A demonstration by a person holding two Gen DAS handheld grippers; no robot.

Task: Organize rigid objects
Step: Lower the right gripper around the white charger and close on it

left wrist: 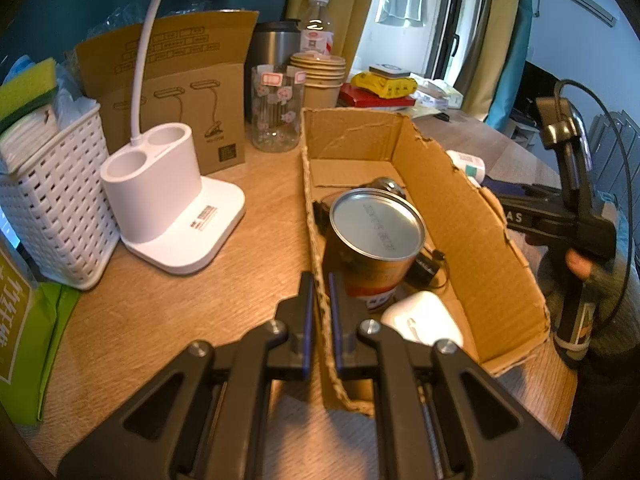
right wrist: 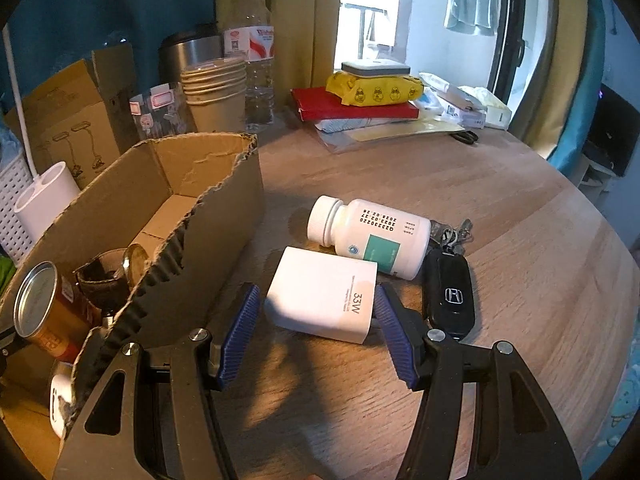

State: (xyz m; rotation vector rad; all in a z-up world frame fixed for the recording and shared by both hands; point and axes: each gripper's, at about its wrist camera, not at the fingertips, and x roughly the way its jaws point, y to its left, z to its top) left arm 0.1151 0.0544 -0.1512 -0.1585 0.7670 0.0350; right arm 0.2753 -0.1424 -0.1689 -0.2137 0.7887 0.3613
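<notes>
The wooden table (right wrist: pixel 500 208) carries a torn cardboard box (right wrist: pixel 224 216), a white charger block (right wrist: pixel 320 294) lying just beside a tipped white pill bottle (right wrist: pixel 372 236) and a black car key (right wrist: pixel 450 294), a white lamp base (left wrist: pixel 172 216), a white basket (left wrist: pixel 52 208), a glass jar (left wrist: pixel 274 108) and stacked paper cups (right wrist: pixel 214 94).

Can (left wrist: pixel 376 236) in cardboard box (left wrist: pixel 460 216); charger (right wrist: pixel 324 300) right of box.

We see a matt wood-grain table (right wrist: pixel 500 208), a rough corrugated cardboard box (left wrist: pixel 460 216) at nine o'clock, a shiny metal-lidded can (left wrist: pixel 376 226), and a smooth white plastic charger (right wrist: pixel 324 296).
</notes>
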